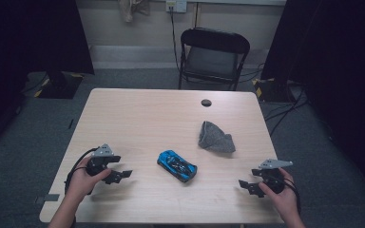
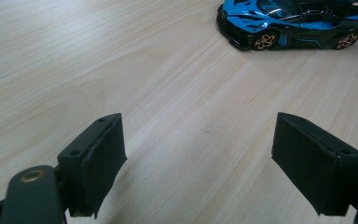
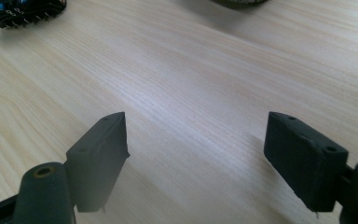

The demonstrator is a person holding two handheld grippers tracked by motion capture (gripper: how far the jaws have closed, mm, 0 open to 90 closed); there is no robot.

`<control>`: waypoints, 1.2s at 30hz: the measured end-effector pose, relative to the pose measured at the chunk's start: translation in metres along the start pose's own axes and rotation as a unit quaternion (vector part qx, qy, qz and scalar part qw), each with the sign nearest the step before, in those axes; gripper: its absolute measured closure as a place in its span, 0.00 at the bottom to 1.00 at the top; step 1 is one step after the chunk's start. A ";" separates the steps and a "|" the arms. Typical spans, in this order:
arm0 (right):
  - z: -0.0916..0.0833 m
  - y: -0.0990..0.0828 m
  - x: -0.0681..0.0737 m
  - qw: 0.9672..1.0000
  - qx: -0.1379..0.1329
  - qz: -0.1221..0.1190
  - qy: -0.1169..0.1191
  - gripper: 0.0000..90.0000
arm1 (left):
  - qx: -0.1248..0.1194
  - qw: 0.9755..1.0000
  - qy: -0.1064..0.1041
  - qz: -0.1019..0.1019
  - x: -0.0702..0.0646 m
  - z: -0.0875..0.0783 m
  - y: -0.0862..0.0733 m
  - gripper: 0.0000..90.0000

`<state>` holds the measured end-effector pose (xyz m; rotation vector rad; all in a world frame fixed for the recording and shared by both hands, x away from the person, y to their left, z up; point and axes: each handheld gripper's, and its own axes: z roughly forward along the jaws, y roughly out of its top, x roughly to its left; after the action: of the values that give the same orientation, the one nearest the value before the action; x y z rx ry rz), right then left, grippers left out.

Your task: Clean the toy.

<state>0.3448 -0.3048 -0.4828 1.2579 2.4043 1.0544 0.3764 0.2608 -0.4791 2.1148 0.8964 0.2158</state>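
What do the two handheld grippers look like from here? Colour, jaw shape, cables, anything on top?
Both are black. The left gripper and right gripper each carry a grey three-cornered plate on top and trail a black cable looping back past the hand. Close up, the fingers are flat, blocky black pads with small screw holes; a brass-coloured fastener sits at the jaw base.

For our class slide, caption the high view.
Two open hand-held grippers, left and right, flank a blue toy car beside a grey cloth.

Light wood table (image 1: 138,114) on grey carpet floor (image 1: 24,142), black folding chair (image 1: 213,57) at its far edge well beyond the grippers, pale wall (image 1: 123,33) with a socket (image 1: 176,5) behind, dark curtains (image 1: 33,33) both sides, dim light.
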 end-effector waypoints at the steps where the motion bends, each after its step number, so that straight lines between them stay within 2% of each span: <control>1: 0.000 0.000 0.000 1.000 -0.001 -0.001 -0.001 0.24 | 0.000 1.000 -0.001 -0.002 0.000 0.000 0.000 0.19; 7: -0.002 -0.003 -0.001 1.000 -0.001 0.002 0.000 0.24 | -0.001 1.000 0.000 -0.007 0.004 -0.001 -0.004 0.19; 19: -0.006 -0.012 -0.003 1.000 0.002 -0.002 -0.002 0.24 | 0.000 1.000 0.007 -0.004 0.009 -0.003 -0.009 0.19; 36: -0.008 -0.019 -0.004 1.000 -0.003 -0.003 -0.006 0.24 | 0.002 1.000 0.012 0.002 0.020 -0.015 -0.019 0.19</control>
<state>0.3320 -0.3191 -0.4904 1.2508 2.3940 1.0481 0.3746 0.2909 -0.4860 2.1225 0.9061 0.2416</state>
